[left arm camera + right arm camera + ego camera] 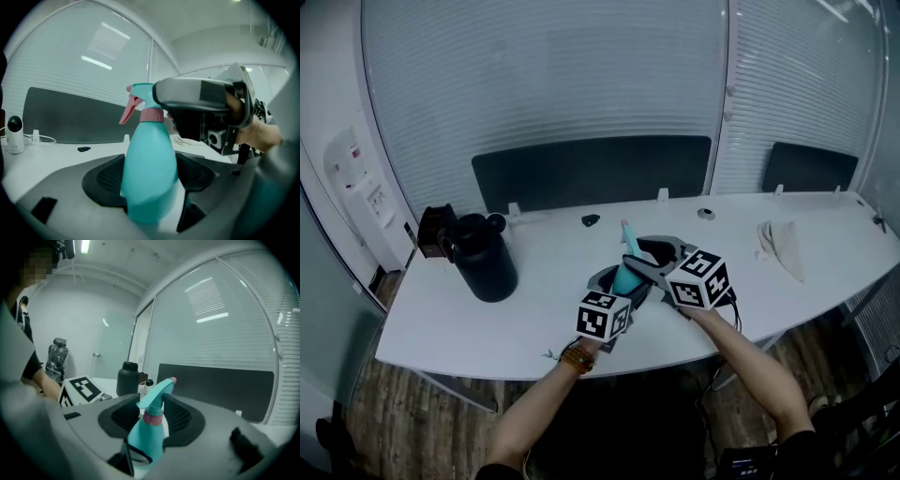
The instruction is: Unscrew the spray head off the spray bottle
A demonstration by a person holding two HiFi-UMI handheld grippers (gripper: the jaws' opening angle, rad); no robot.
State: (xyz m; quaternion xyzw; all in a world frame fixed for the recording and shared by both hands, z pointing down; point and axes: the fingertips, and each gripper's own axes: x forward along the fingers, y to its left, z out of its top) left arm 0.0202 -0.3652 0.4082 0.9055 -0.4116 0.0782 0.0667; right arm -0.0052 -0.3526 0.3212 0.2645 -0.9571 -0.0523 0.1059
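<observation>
Now both tongs hold the spray bottle [150, 154] over the white table's [534, 319] near edge.
Left gripper [151, 187] clamps the teal body. Right gripper [154, 416], higher along the near-upright long axis, is narrowed about the spray head [157, 392], whose pink collar [152, 115] sits on the neck. Beyond stand a black jug [483, 258], a cloth [783, 246] and blinds [581, 84].

The left forearm [534, 417] and right forearm [755, 370] rise from six o'clock, left gripper [619, 283] clamped on the spray bottle [150, 173], right gripper [649, 261] at its two o'clock closed on the spray head [157, 395].
</observation>
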